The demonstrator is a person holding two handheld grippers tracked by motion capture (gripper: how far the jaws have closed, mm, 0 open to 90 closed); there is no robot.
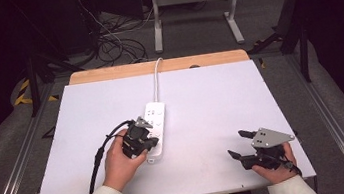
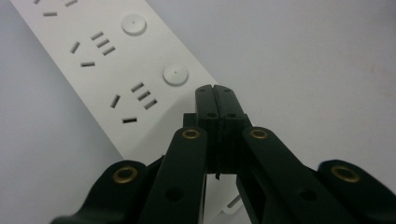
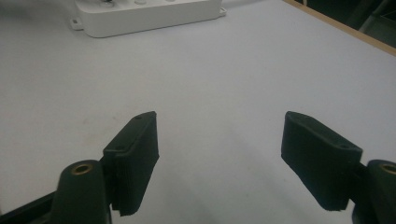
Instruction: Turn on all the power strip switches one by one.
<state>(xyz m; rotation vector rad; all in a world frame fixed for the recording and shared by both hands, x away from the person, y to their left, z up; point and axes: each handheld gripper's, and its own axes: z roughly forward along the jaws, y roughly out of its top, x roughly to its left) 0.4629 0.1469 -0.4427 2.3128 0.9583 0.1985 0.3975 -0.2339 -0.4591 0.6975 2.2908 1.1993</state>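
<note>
The left tongs [image 2: 216, 93] are pressed together with nothing between them, tips over the near end of the white power strip [image 1: 155, 127] at desk [image 1: 211, 102] centre. The right tongs [image 3: 219, 158] gape wide at five o'clock, well apart from it.
</note>
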